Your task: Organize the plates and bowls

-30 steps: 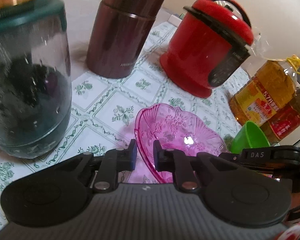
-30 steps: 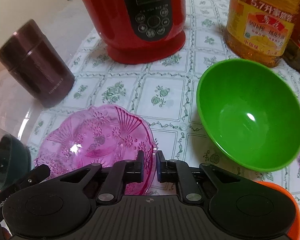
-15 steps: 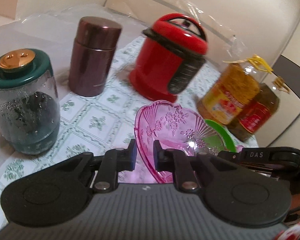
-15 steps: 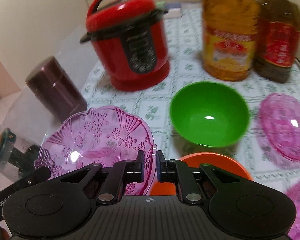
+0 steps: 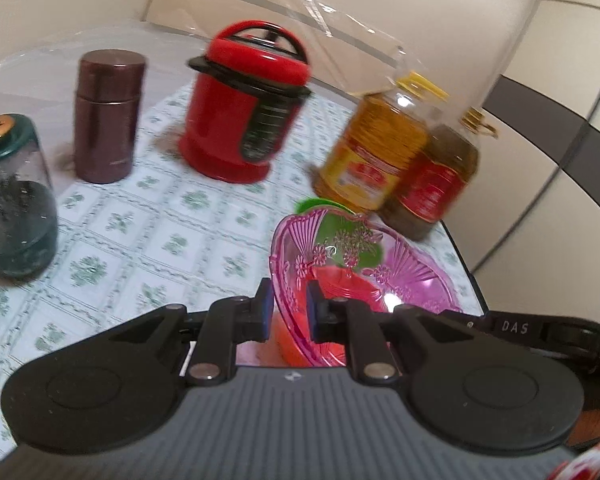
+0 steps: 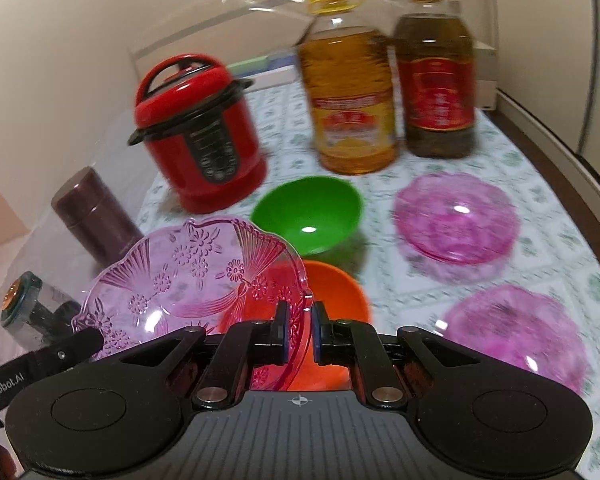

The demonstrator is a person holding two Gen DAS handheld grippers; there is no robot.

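The pink glass plate (image 6: 188, 280) is gripped at opposite rims by the left gripper (image 5: 286, 306) and right gripper (image 6: 298, 330), held above the orange bowl (image 6: 336, 292), with the green bowl (image 6: 308, 214) at 12 o'clock.

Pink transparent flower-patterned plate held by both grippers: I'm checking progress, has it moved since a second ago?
Yes. The pink transparent flower-patterned plate was beside the green plastic bowl; now it hangs nearer the camera, over the orange bowl.
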